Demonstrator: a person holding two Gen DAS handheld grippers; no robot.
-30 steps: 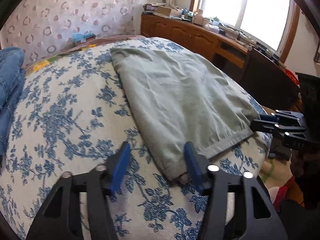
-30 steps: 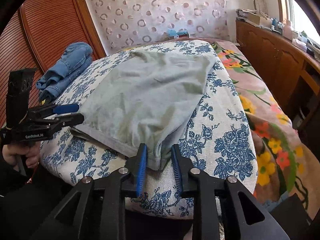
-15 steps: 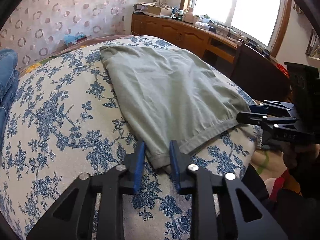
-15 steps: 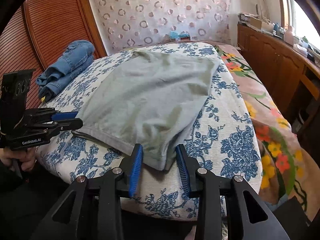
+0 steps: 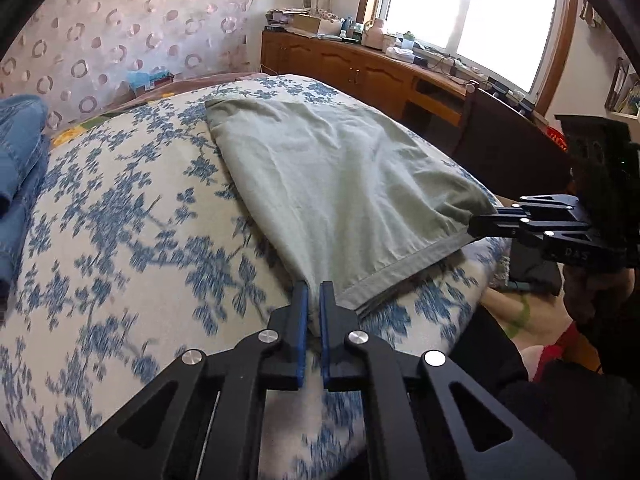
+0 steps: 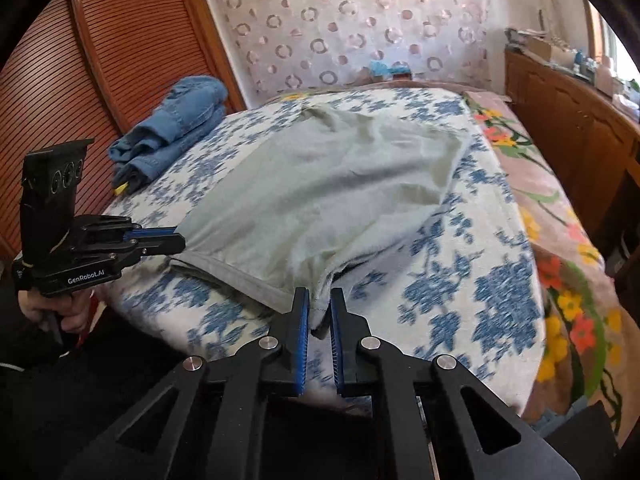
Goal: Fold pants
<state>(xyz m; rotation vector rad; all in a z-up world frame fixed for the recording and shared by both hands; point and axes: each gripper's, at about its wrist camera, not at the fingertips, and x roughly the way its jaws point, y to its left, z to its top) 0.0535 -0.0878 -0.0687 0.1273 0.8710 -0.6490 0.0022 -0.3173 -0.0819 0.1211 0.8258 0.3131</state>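
Pale green pants (image 5: 340, 184) lie folded on a bed with a blue-flowered cover (image 5: 120, 240), hem end toward me; they also show in the right wrist view (image 6: 320, 200). My left gripper (image 5: 314, 292) is shut on the left corner of the hem. My right gripper (image 6: 319, 300) is shut on the right corner of the hem. Both corners are lifted a little off the bed, and the hem hangs between them. Each gripper shows in the other's view, the right one (image 5: 480, 224) and the left one (image 6: 176, 240).
Folded blue jeans (image 6: 176, 120) lie at the far left of the bed. A wooden cabinet (image 5: 360, 72) with clutter runs under the window on the right. A louvred wooden wardrobe (image 6: 100, 80) stands at the left. A flowered blanket (image 6: 560, 240) covers the bed's right edge.
Both grippers have closed on the hem corners of the pants and raised them slightly off the bed.
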